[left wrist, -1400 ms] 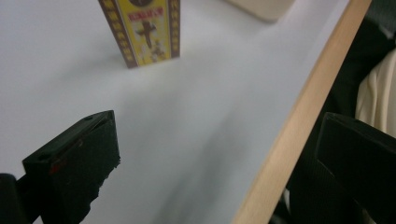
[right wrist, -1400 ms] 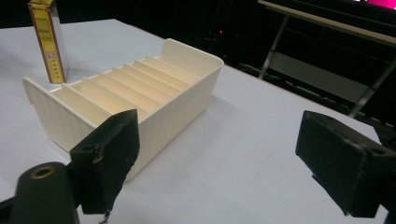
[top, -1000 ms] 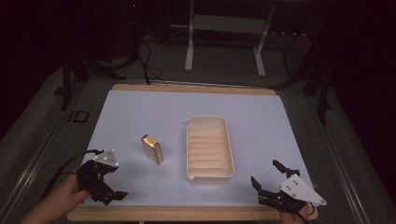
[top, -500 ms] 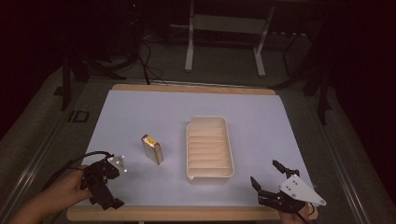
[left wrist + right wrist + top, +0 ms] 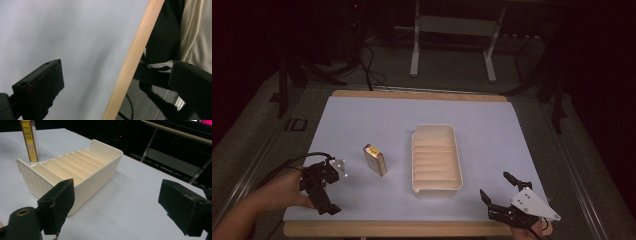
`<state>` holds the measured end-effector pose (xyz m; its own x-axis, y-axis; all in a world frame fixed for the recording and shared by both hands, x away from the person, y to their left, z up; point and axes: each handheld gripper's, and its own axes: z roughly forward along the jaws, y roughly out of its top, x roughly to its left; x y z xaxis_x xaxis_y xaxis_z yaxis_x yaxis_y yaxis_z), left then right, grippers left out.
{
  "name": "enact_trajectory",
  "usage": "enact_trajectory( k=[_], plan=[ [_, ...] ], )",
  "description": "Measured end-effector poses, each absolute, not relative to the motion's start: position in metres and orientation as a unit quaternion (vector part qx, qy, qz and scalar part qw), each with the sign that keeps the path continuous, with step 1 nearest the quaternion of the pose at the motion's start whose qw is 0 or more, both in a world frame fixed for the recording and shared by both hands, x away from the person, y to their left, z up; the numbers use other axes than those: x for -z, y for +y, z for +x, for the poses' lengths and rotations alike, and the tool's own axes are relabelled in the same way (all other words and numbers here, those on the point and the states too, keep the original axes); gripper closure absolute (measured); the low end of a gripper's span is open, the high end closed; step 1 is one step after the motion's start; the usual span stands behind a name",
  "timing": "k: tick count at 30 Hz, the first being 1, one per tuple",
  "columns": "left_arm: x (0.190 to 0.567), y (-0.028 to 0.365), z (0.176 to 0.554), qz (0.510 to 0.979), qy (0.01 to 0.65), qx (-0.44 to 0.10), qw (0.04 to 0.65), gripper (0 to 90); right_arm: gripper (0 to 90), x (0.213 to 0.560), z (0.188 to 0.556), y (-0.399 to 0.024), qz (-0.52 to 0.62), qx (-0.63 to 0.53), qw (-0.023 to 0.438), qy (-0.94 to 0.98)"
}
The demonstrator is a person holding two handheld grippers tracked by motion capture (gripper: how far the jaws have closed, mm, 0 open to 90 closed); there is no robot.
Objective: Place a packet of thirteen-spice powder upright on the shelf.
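Step judged as start: nothing gripped yet. Left gripper (image 5: pixel 323 192) at near left table edge, jaws wide, empty, turned toward wooden edge (image 5: pixel 130 60). Right gripper (image 5: pixel 502 196) at near right, jaws spread, empty, facing slotted tray (image 5: pixel 436 157). Small box (image 5: pixel 375 159) stands on edge left of tray, apart; long axis runs far-left to near-right. Next move likely: left gripper swings round toward box.

1. The room is dark; light falls mainly on the table (image 5: pixel 362 115), whose pale top has a wooden edge.
2. Grey carpeted floor (image 5: pixel 452 75) surrounds it.
3. Beyond the far edge stands a metal frame stand (image 5: pixel 452 45) on two legs.
4. Black cables (image 5: pixel 367 65) trail across the floor at back left.
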<state>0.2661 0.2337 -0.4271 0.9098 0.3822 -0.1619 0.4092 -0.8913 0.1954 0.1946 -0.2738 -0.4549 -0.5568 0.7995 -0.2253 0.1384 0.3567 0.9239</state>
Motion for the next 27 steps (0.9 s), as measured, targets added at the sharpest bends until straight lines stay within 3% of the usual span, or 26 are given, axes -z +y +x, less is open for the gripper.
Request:
enact_trajectory(
  k=[17,27],
  plan=[
    [0.393,0.228,0.29,0.976,0.178,0.024,0.118,0.2,13.5,0.455,0.195,-0.273,0.31,-0.468,0.351,0.75],
    [0.378,0.219,0.303,0.982,0.14,-0.003,0.124,6.5,13.5,0.455,0.195,-0.272,0.308,-0.469,0.348,0.751]
  ],
)
